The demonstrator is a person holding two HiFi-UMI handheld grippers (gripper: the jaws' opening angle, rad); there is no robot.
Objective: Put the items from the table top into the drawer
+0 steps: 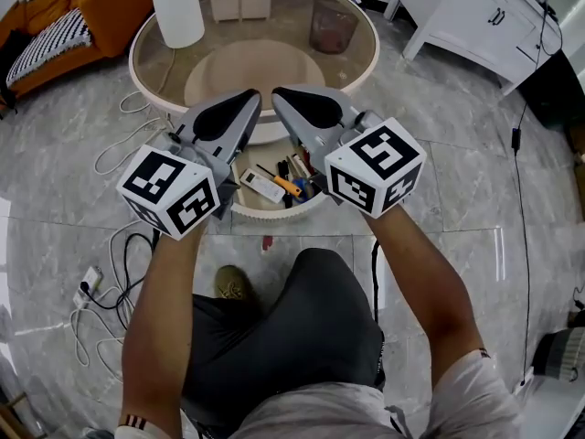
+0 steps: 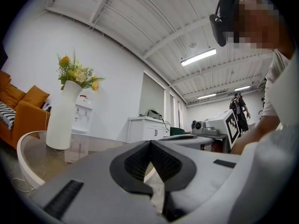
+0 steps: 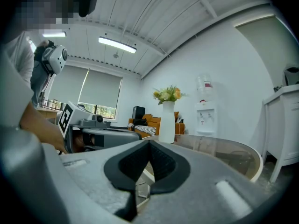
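Note:
The round glass-topped table (image 1: 366,62) has a drawer (image 1: 274,210) pulled out at its near side. In the drawer lie a white remote (image 1: 262,186), an orange-handled screwdriver (image 1: 286,185) and several small tools. My left gripper (image 1: 256,94) and right gripper (image 1: 277,92) hover side by side above the drawer, tips toward the table top, both shut and holding nothing. The left gripper view shows its jaws (image 2: 150,143) meeting, and the right gripper view shows the same (image 3: 149,143). A white vase (image 1: 178,7) (image 2: 63,115) (image 3: 167,122) with flowers stands on the table top.
An orange sofa (image 1: 82,16) stands at far left and a white cabinet (image 1: 484,21) at far right. Cables (image 1: 119,273) and a power strip (image 1: 90,282) lie on the marble floor to the left. A brownish container (image 1: 334,27) shows at the table's far side.

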